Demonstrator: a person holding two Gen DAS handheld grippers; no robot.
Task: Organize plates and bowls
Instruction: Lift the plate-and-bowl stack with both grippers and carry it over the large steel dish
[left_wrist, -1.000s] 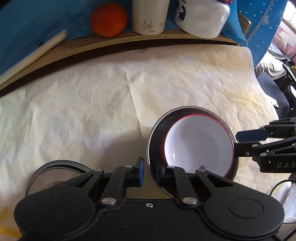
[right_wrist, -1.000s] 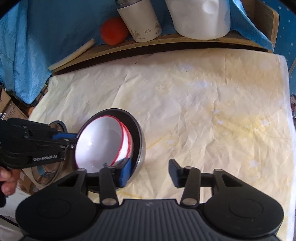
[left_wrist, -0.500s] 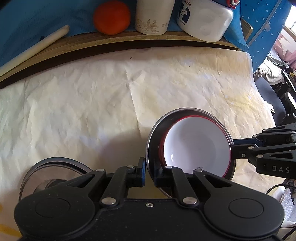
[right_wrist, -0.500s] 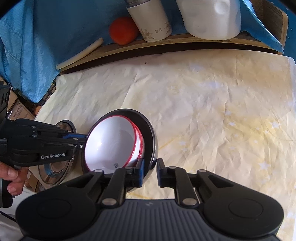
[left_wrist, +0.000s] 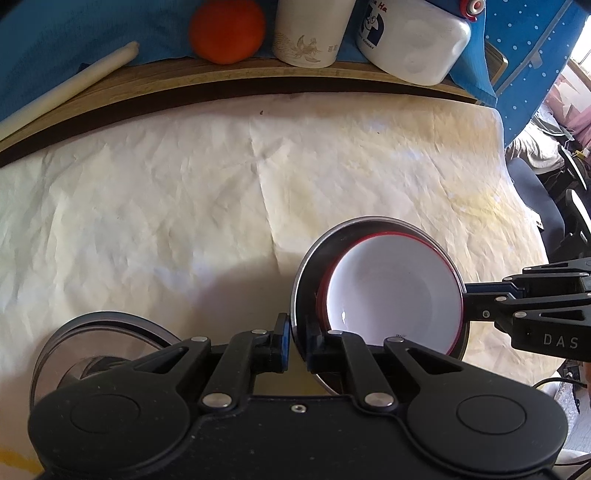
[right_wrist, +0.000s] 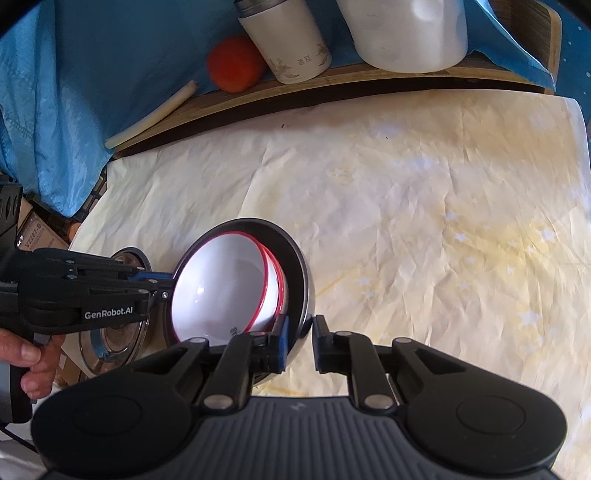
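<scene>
A steel bowl (left_wrist: 314, 258) holds nested white bowls with red rims (left_wrist: 395, 288); the stack is tilted and held above the cream paper. My left gripper (left_wrist: 297, 341) is shut on the steel bowl's near rim. My right gripper (right_wrist: 297, 334) is shut on the steel bowl's (right_wrist: 295, 258) rim on the opposite side, with the white bowls (right_wrist: 221, 284) inside. Each gripper shows in the other's view, the right one (left_wrist: 480, 295) and the left one (right_wrist: 159, 284).
A second steel dish (left_wrist: 99, 332) lies at the lower left, also seen in the right wrist view (right_wrist: 118, 339). On the wooden board at the back stand an orange (left_wrist: 227, 29), a white cup (left_wrist: 312, 31) and a white jug (left_wrist: 413, 40). A pale stick (left_wrist: 66, 88) lies left.
My right gripper has closed from wide open onto the steel bowl's rim. My left gripper has closed tighter on the opposite rim. The stack has lifted and tilted a little.
</scene>
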